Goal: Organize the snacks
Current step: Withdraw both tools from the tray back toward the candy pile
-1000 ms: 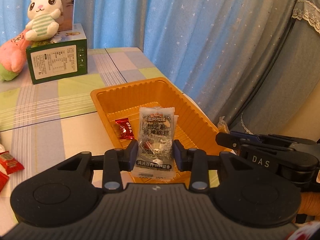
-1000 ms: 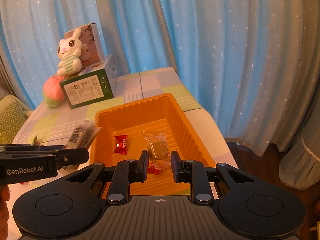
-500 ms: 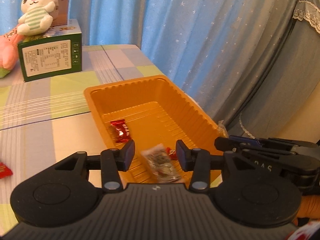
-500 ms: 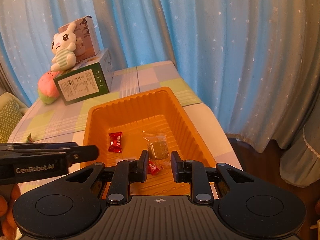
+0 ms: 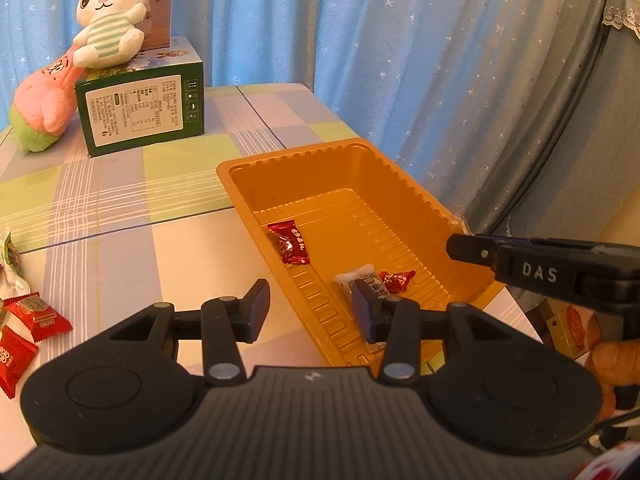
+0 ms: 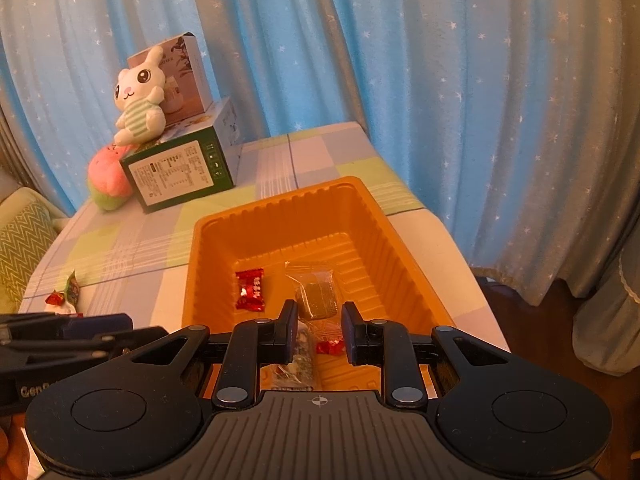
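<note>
Lying loose at the table's left edge, red snacks [image 5: 30,316] wait while the left gripper [image 5: 308,312] gapes empty beside the orange tray [image 5: 404,184] holding four packets, apparently, and the right gripper [image 6: 319,332], narrowed on nothing, risks bumping it.

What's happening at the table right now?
A person with a gripper in each hand is sorting snacks into the orange tray. The left gripper is open and empty beside the tray. The right gripper holds nothing. Four snacks lie inside; red packets wait on the table.
</note>
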Demonstrator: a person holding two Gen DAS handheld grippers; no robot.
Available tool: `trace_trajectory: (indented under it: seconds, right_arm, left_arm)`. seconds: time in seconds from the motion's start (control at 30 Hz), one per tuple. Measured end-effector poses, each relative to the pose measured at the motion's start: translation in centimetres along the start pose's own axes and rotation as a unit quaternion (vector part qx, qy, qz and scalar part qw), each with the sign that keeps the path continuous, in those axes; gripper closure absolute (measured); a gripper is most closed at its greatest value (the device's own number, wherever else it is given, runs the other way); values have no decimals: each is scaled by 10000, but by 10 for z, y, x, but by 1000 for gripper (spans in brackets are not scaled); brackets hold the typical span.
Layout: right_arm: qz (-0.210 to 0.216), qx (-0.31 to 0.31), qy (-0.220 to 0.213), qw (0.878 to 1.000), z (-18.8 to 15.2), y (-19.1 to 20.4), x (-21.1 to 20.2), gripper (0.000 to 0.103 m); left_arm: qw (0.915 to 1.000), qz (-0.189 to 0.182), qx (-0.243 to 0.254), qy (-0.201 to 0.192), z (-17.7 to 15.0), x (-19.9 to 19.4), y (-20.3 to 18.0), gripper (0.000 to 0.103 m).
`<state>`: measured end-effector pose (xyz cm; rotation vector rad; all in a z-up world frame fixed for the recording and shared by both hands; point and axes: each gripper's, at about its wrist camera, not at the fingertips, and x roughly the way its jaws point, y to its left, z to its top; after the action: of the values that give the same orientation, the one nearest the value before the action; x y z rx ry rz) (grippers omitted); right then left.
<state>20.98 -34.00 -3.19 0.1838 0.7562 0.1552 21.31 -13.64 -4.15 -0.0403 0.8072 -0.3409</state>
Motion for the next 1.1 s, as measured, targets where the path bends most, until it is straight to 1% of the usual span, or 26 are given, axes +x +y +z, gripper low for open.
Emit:
trace_trajectory:
  seconds: [0.07, 0.1, 0.17, 0.2, 0.33, 0.43, 0.67, 0.87, 1.1]
  right_arm:
    - [253, 98, 21, 9996, 2, -1, 5, 79]
    - [343, 162, 125, 9992, 3, -2, 10, 78]
    - [309, 247, 158, 9991, 3, -3, 11, 58]
    - [300, 282, 100, 9991, 2, -4, 9, 44]
    - [219, 295, 147, 9992, -2, -4, 1, 43]
    - [36, 159, 235, 9996, -7, 2, -8, 43]
    - [-237, -112, 257, 9993, -24, 28, -36, 43]
    - [-180, -249, 205, 9993, -35, 50, -57, 43]
    - [-150, -452, 138, 9988, -40, 72, -75, 43]
  left_arm:
    - [10000, 28, -5, 4, -1, -1, 2, 62]
    - [10000, 37, -4, 10, -1, -2, 2, 62]
    - [10000, 68, 2, 20, -3, -3, 4, 62]
    - [10000, 82, 7, 24, -4, -4, 5, 62]
    - [9999, 141, -50, 23, -10, -12, 9, 62]
    - [9998, 175, -113, -11, -14, -23, 13, 61]
    - [9991, 300, -267, -132, -24, -57, 21, 61]
    - [9981, 375, -408, -271, -33, -90, 30, 60]
    - [9970, 487, -483, -371, -42, -116, 39, 59]
